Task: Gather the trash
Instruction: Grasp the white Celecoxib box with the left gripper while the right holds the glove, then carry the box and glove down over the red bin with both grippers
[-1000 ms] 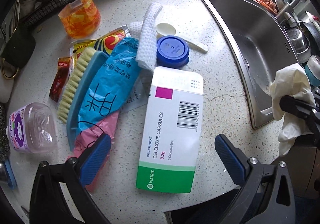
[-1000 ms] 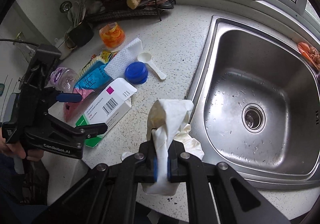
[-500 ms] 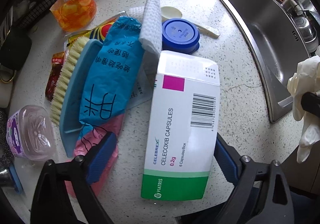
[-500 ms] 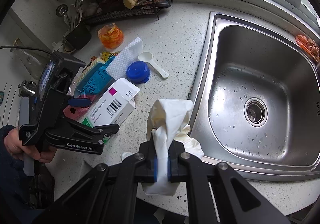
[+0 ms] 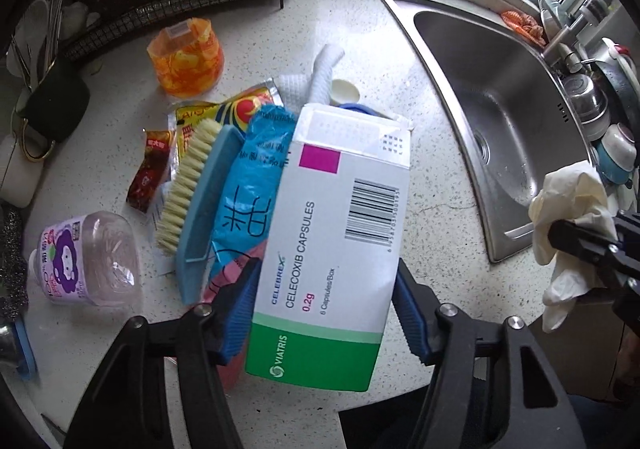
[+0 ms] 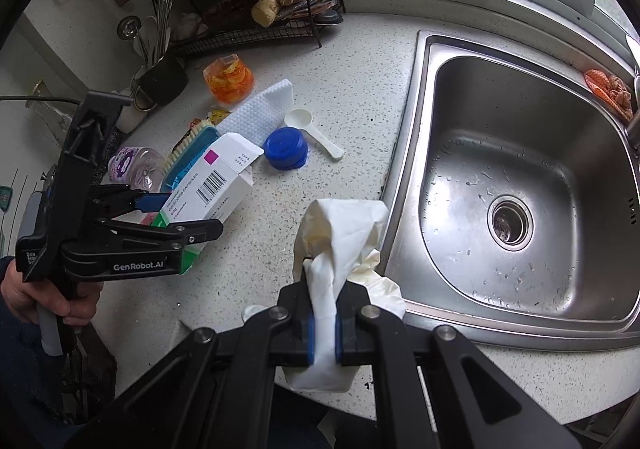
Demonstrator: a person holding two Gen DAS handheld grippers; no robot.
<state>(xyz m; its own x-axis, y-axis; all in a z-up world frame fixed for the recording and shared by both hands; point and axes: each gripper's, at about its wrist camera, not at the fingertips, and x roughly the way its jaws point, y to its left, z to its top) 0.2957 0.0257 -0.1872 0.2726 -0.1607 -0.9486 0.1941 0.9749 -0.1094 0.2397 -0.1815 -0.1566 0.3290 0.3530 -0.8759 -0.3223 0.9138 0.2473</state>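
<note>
A white, green and magenta medicine box (image 5: pixel 332 233) sits between the blue pads of my left gripper (image 5: pixel 324 309). The jaws are closing and both pads press its long sides. In the right wrist view the box (image 6: pixel 216 185) is tilted, its far end raised off the speckled counter, with the left gripper (image 6: pixel 188 215) around its green end. My right gripper (image 6: pixel 324 329) is shut on a crumpled white glove (image 6: pixel 340 233) above the counter's front edge, beside the sink. That glove (image 5: pixel 568 201) also shows at the right of the left wrist view.
Left of the box lie a blue scrub brush (image 5: pixel 200 201), a blue packet (image 5: pixel 252 177), snack wrappers (image 5: pixel 152 169) and a clear bottle (image 5: pixel 88 257). Beyond are an orange tub (image 5: pixel 186 57), white cloth (image 6: pixel 260 109), blue lid (image 6: pixel 286 148), white spoon (image 6: pixel 316 133) and wire rack (image 6: pixel 256 21). The steel sink (image 6: pixel 408 153) is at right.
The left jaws came in from wide apart onto the medicine box's sides and lifted it, so it now hides the blue lid. The right gripper kept still with the glove.
</note>
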